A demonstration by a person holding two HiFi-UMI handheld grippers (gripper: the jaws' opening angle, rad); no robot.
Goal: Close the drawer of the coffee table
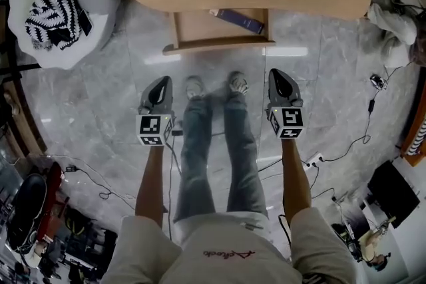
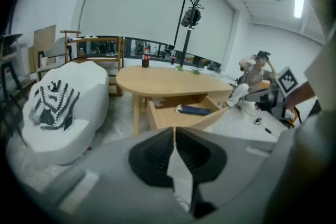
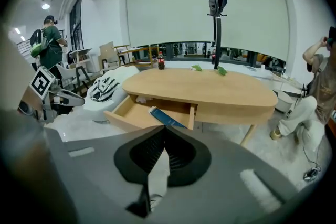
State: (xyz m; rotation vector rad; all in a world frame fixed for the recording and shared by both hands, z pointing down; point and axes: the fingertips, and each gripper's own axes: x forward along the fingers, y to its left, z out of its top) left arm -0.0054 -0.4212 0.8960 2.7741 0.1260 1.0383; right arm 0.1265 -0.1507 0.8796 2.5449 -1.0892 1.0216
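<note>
Lying beyond left gripper [image 1: 162, 80], right gripper [image 1: 277, 74] — open drawer [image 1: 200, 27]

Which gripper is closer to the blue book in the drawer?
Right. In the head view the right gripper hangs below and slightly right of the blue book; the left gripper is farther away, below and to its left.

Bright, even indoor light; a wide white roller blind [image 3: 205, 8] glows in both gripper views; a white ceiling strip light [image 2: 298, 0] glares; the glossy grey marble floor [image 1: 100, 96] mirrors pale streaks; blue-jeaned legs [image 1: 213, 136] smear with blur; the grey left gripper [image 2: 174, 131] looks soft near the lens; fisheye edges bend and darken.
</note>
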